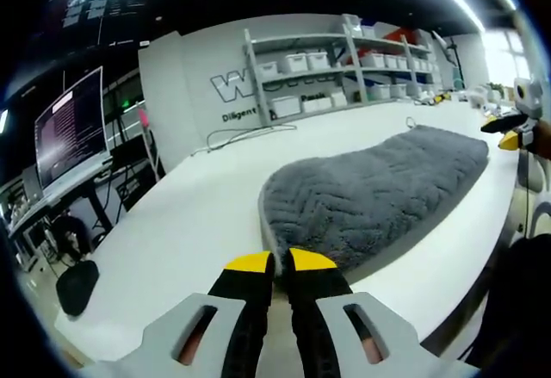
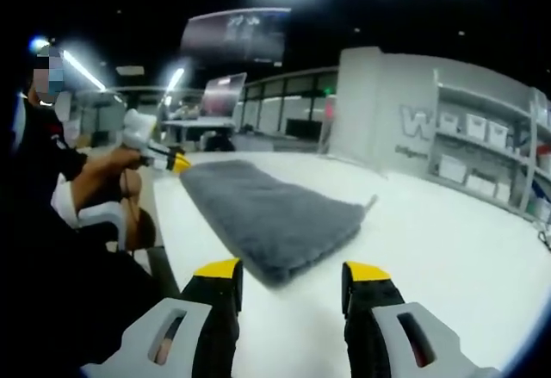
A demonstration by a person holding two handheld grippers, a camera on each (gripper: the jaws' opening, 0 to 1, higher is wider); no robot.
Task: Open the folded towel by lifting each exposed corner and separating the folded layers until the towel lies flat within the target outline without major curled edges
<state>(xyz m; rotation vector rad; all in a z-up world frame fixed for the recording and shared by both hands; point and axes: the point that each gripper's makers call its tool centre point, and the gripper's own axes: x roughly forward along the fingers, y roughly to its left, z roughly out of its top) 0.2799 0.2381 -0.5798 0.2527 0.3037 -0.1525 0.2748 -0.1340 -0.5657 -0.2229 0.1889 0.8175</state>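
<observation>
White worktop (image 1: 198, 214) is seen running through a workshop room, with two shelving units (image 1: 344, 68) of pale storage bins set against a far wall bearing large lettering, and one lit monitor (image 1: 73, 128) standing beyond the worktop's left edge in the left gripper view. One folded grey towel (image 1: 379, 193) is laid along the worktop near the person's edge, its thick quilted pile facing up; a thinner layer is seen protruding beneath its near end.

In the left gripper view, the left gripper (image 1: 281, 263) is seen with its two yellow-tipped jaws pressed together, only a thin slit left between them. The tips are held at the near corner of the towel, just at its lower edge; whether any fabric is pinched cannot be told, since the contact point is hidden by the jaws themselves.

In the right gripper view, the right gripper (image 2: 293, 270) is held with its two jaws spread wide, nothing gripped between them. The near end of the towel (image 2: 267, 214) is framed just beyond and between the tips, with no contact visible. The same view is slightly blurred. At its left, the person's hand (image 2: 108, 180) is seen holding the other gripper at the towel's far corner, close to the worktop's edge
</observation>
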